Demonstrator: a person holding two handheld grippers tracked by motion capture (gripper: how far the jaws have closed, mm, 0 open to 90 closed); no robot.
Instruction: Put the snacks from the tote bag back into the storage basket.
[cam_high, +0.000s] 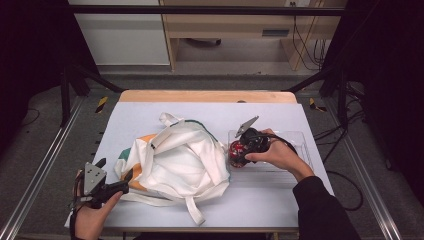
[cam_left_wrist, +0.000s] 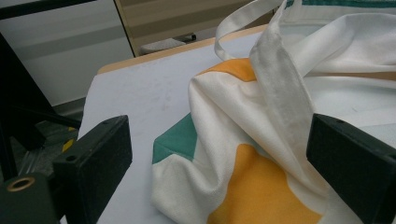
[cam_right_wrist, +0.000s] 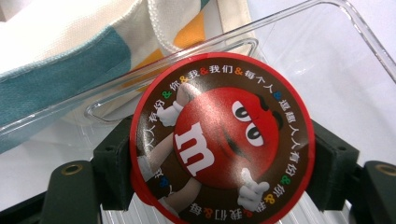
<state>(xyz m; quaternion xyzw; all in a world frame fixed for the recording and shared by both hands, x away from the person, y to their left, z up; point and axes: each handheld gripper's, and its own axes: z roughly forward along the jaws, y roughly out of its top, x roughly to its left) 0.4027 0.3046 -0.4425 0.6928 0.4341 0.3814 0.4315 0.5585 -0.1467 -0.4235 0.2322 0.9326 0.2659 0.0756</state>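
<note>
White-covered table (cam_high: 150, 115), crumpled cream tote bag (cam_high: 175, 160) at centre, orange and teal patches on the cloth, straps loose over and around it. Clear plastic tray (cam_high: 300, 150) just right of the bag, touching or nearly so. Right gripper (cam_high: 239, 150) over the tray's left end, held in the right hand (cam_high: 277, 152); jaws closed against opposite sides of a round red M&M's container (cam_right_wrist: 219, 140), its lid facing the right gripper view, cartoon candy figure and ring of Chinese characters legible. Container inside the tray outline, possibly lifted clear of the tray floor; contact not discernible. Left gripper (cam_high: 115, 172) at the bag's near-left corner, held in the left hand (cam_high: 95, 215); jaws spread wide, bag fabric and one strap (cam_left_wrist: 280, 93) lying between them, right-hand jaw close to or touching the cloth, nothing clamped.
</note>
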